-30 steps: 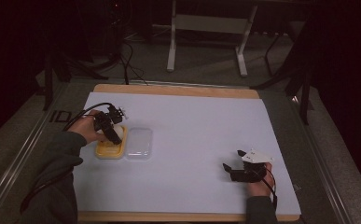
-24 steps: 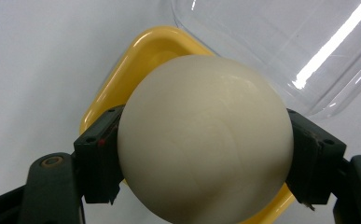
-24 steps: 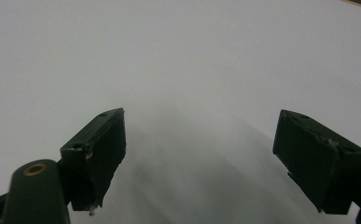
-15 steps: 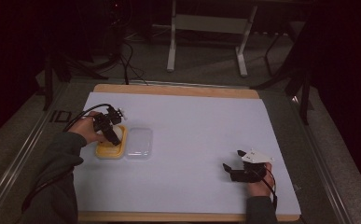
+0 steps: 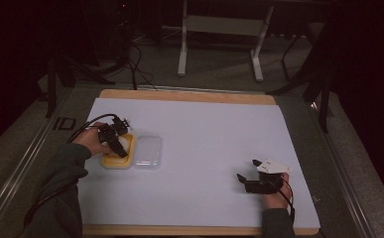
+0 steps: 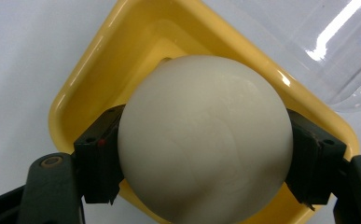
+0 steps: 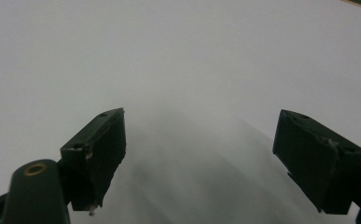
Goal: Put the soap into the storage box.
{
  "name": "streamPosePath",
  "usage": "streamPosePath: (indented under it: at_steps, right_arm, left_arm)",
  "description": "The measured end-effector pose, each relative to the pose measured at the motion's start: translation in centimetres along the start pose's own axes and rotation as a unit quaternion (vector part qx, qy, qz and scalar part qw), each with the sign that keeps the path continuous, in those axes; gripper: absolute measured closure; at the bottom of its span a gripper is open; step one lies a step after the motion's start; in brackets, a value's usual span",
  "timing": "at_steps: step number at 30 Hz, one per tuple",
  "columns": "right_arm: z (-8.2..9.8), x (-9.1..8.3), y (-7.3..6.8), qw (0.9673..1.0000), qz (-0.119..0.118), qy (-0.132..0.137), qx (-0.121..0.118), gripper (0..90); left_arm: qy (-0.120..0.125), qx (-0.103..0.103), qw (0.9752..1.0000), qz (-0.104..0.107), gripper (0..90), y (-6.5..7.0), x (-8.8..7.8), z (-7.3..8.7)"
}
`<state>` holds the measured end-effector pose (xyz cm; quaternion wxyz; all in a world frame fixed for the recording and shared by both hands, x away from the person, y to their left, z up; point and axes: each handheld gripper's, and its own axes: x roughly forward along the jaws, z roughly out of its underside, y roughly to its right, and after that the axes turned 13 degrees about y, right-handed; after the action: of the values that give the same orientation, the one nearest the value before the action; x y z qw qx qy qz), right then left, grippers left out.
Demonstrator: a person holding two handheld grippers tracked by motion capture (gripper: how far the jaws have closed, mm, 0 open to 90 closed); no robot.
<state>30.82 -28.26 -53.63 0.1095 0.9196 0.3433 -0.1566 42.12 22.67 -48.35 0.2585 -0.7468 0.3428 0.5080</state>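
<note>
White table [image 5: 204, 129]: we've got left gripper [image 6: 205, 144] clamped on white ball [image 6: 205, 140] over yellow tray [image 6: 99, 60], clear lid [image 5: 148, 151] adjacent; right gripper [image 7: 201, 154] wide, nothing btwn pads.

White-topped table [image 5: 214, 134] with a wooden edge, carrying a yellow tray [image 5: 111, 161] out at 9 o'clock and a clear plastic lid [image 5: 148, 152] touching its 3 o'clock side.

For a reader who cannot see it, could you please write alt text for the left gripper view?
The left gripper holds a white ball between its two black jaws, just over a square yellow tray. The tray lies on a white table surface, and part of a clear plastic lid shows at the upper right.
</note>
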Motion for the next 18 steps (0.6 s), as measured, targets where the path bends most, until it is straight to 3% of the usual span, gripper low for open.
streamPosePath:
  at_steps: [7,15,18]
  right_arm:
    - [0.00,0.00,0.00,1.0000,0.000,0.000,0.000,17.1]
    - [0.00,0.01,0.00,1.0000,-0.001,-0.001,0.000,17.1]
    - [-0.01,0.01,-0.01,1.0000,-0.001,-0.002,-0.001,17.1]
  left_arm:
    - [-0.010,-0.003,0.9999,-0.001,25.4,-0.01,0.71,0.13]
    - [0.007,-0.026,0.9994,0.019,25.2,-0.40,0.71,0.70]
    - [0.014,-0.020,0.9996,0.016,21.8,-0.45,0.67,0.87]
